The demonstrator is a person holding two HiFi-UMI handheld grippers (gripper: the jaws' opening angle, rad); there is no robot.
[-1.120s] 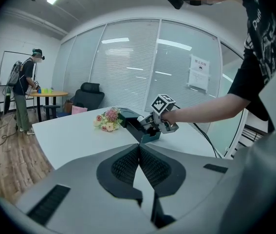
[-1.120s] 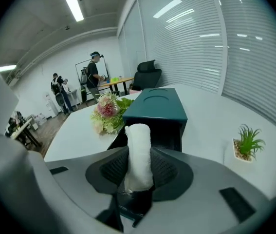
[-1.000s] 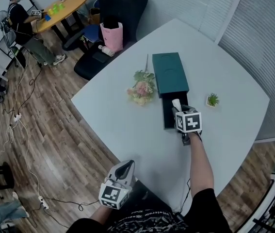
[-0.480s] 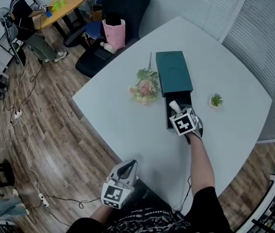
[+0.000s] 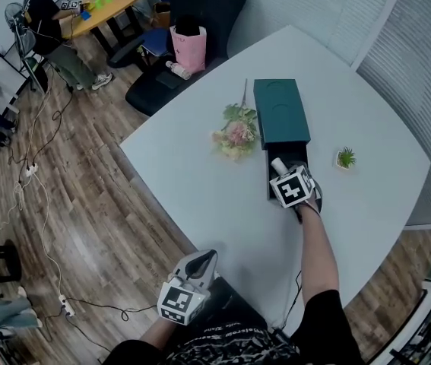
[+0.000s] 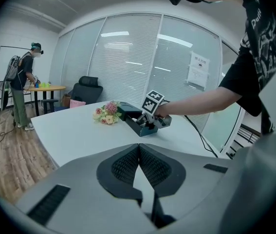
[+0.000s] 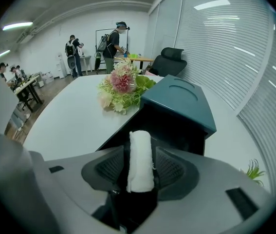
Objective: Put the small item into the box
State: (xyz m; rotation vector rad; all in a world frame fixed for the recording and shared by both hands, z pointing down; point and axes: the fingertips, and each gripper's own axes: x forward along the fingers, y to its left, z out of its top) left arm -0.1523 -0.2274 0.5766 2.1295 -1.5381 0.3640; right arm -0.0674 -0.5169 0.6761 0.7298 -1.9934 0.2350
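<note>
A dark teal box [image 5: 280, 112] lies on the white table [image 5: 200, 181] with its drawer [image 5: 272, 192] pulled out toward me. My right gripper [image 5: 282, 170] points down into the drawer's open end. A white rolled cloth [image 7: 140, 160] stands between its pads. The jaws have just been opening, and a gap shows beside the roll, so the right gripper [image 7: 140, 168] is open. In the right gripper view the dark drawer hollow [image 7: 172, 128] lies just past the roll. My left gripper [image 5: 200, 263] hangs off the table's near edge; its pads meet and hold nothing [image 6: 138, 152].
A pink and green bouquet [image 5: 236, 134] lies left of the box. A tiny potted plant [image 5: 345, 158] stands to its right. Beyond the table's far edge are a black office chair [image 5: 192, 14], a pink bag [image 5: 187, 46] and a person [image 5: 44, 14] at a yellow table.
The right gripper has rolled about its own axis and sunk a little over the drawer, the white roll still between its jaws. The left gripper has kept still.
</note>
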